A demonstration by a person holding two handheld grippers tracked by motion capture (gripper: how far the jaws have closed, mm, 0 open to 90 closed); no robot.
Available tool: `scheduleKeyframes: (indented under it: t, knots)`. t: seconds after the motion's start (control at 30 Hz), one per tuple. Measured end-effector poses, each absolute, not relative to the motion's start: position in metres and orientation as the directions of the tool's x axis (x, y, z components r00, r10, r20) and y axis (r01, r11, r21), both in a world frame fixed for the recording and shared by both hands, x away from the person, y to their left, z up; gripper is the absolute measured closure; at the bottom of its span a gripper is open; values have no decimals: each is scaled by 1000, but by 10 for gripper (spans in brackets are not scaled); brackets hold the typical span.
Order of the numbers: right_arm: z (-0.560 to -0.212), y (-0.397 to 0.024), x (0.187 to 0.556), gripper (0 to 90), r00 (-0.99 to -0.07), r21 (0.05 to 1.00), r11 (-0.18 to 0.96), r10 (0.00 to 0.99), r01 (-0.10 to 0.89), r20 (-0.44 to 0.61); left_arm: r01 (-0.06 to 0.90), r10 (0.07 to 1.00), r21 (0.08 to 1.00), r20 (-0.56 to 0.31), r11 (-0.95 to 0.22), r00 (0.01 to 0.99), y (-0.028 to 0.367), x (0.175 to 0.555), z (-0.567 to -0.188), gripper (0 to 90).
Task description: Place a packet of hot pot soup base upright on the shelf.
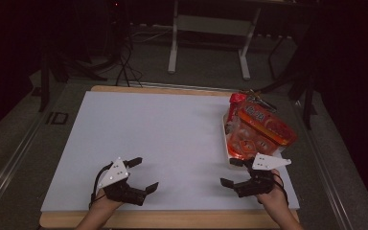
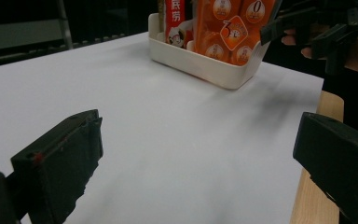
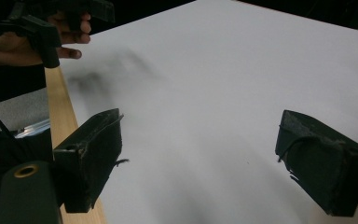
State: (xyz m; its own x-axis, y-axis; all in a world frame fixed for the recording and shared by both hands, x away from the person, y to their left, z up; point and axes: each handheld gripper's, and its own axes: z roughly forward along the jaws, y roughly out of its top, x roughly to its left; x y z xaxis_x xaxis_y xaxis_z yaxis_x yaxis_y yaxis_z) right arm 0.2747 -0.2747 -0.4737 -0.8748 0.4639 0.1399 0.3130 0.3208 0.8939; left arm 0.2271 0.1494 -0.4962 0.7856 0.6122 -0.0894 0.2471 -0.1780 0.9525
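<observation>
Basket (image 1: 231,158) of orange snack packs (image 1: 261,129) just beyond right claw (image 1: 235,172) (jaws apart)

My white sheet (image 1: 163,139) lies over the light wooden tabletop (image 1: 172,219). Beyond its far edge, a white metal frame stand (image 1: 211,28) rises from the grey floor (image 1: 206,67).

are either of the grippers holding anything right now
No, nothing is held. The left gripper and right gripper both hover open over the white sheet, short of the snack basket.
</observation>
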Motion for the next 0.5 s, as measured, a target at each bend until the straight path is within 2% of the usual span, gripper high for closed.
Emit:
scheduleKeyframes:
  t: [0.5]
  knots:
    - [-474, -281, 280, 142, -869, 903, 303, 476, 303, 132, 242, 604, 951, -79, -194, 793, 148, 227, -501, 20]
